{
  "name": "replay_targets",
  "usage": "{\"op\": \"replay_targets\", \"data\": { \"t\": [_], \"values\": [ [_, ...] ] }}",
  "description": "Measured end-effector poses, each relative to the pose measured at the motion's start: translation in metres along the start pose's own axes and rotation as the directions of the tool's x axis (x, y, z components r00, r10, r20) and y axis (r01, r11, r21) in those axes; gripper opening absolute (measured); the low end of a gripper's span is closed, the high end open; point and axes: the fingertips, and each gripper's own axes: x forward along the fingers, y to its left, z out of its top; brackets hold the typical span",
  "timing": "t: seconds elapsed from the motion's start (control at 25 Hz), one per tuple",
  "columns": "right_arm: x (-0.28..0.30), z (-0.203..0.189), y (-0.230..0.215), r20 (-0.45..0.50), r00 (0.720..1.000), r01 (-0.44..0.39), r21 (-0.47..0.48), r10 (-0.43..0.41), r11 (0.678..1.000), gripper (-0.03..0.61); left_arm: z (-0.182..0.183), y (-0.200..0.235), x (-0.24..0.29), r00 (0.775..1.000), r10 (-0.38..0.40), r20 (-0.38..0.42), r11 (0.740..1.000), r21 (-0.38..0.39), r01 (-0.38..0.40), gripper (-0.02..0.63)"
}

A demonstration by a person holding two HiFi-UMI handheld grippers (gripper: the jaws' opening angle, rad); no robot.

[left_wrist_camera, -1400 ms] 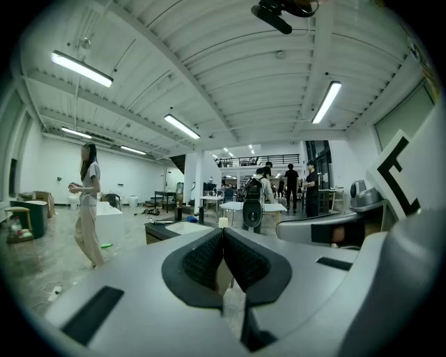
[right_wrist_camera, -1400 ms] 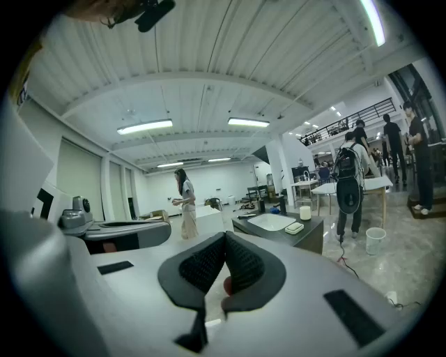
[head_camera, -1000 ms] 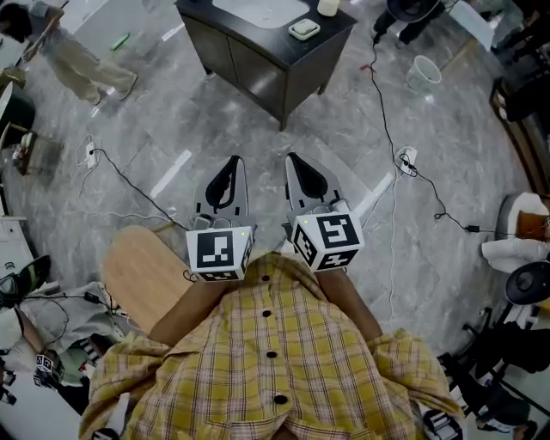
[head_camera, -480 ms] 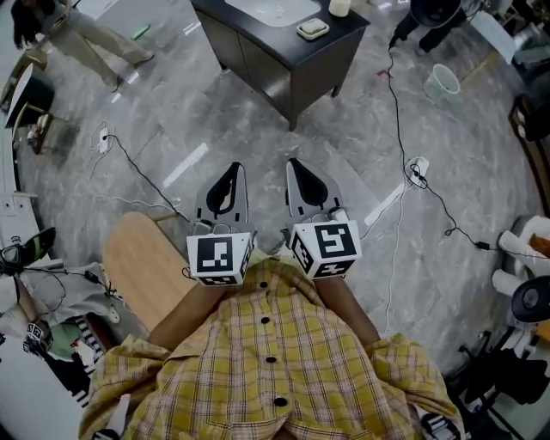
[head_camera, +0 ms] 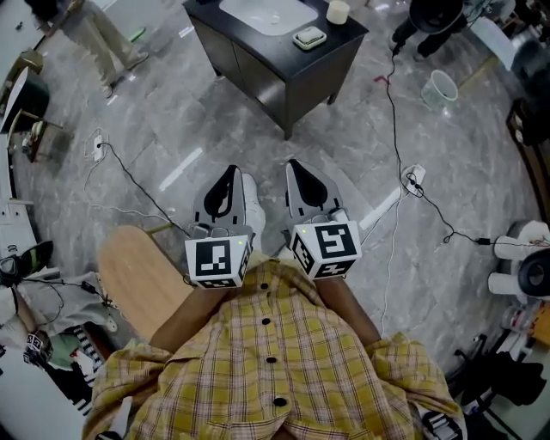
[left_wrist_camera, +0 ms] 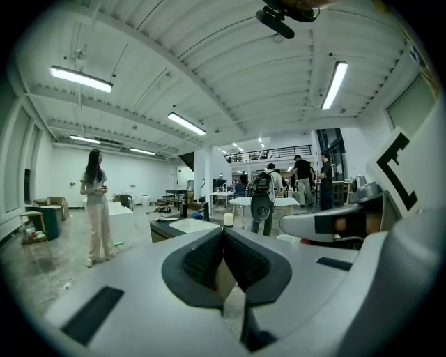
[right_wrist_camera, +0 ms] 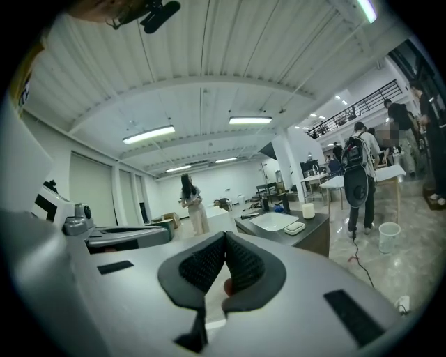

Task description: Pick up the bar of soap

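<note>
Both pairs of fingers pinched tight on nothing: left gripper (head_camera: 232, 165) and right gripper (head_camera: 292, 162) sit side by side over glossy grey marble floor (head_camera: 215, 112). Bar of soap (head_camera: 308, 37) is well ahead on the boxy dark cabinet (head_camera: 288, 73), beside a smooth white sink (head_camera: 266, 13) — a thin black cable (head_camera: 388, 112) snakes nearby.

No words or numbers are legible; the left tool (head_camera: 231, 172) and right tool (head_camera: 295, 165) carry only coded square markers (head_camera: 218, 260).
</note>
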Motion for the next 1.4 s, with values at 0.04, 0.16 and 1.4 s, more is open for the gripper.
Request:
{"op": "replay_targets", "data": {
  "t": [0.04, 0.16, 1.4],
  "values": [
    [0.008, 0.001, -0.004, -0.004, 1.0, 0.01, -0.006, -0.01, 1.0, 0.018, 0.0, 0.004, 0.01, 1.0, -0.007, 0.001, 1.0, -0.007, 0.007, 0.012],
    [0.035, 0.007, -0.021, -0.01, 0.999, 0.046, -0.018, -0.046, 0.999, 0.018, 0.005, 0.015, 0.044, 0.999, -0.033, 0.007, 0.999, -0.022, 0.033, 0.011],
    [0.31, 0.097, -0.113, -0.062, 0.921, 0.384, -0.01, -0.384, 0.923, 0.018, 0.057, 0.171, 0.329, 0.95, -0.306, -0.058, 0.95, -0.079, 0.301, 0.011]
  ]
}}
